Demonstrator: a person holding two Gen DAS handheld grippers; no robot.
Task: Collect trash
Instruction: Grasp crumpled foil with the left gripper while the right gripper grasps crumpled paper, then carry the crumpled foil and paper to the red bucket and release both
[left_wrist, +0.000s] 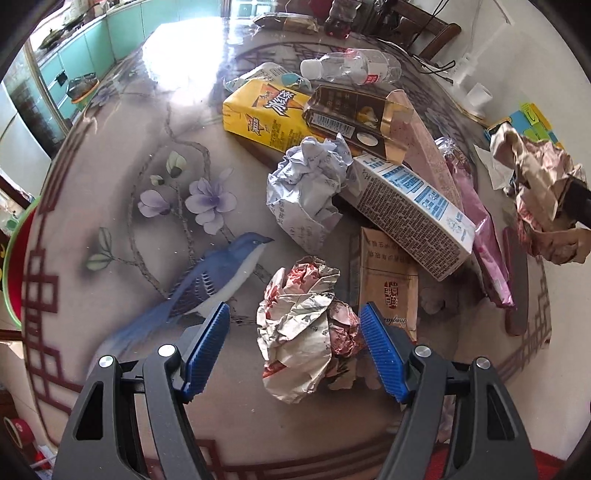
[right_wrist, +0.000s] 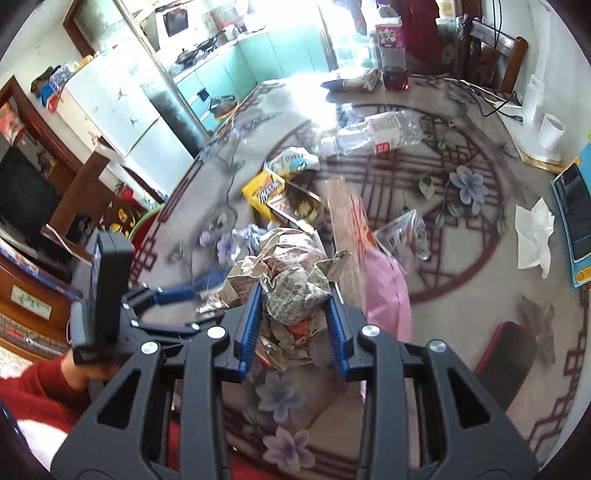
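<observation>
Crumpled paper wads and flattened cartons litter the table.

— What's under the left claw?
— A round table with a bird-and-flower print. A crumpled wrapper lies between the pads.
— And beyond it?
— A white paper ball, cartons, a clear bottle.

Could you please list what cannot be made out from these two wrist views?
- Left wrist view: whether the left gripper touches the crumpled wrapper between its open jaws.
- Left wrist view: the tan packet is partly covered by the blue-and-white carton.
- Right wrist view: the yellow carton and clear bottle are motion-blurred, labels unreadable.
- Right wrist view: the paper wad gripped by the right gripper hides the table behind it.
</observation>
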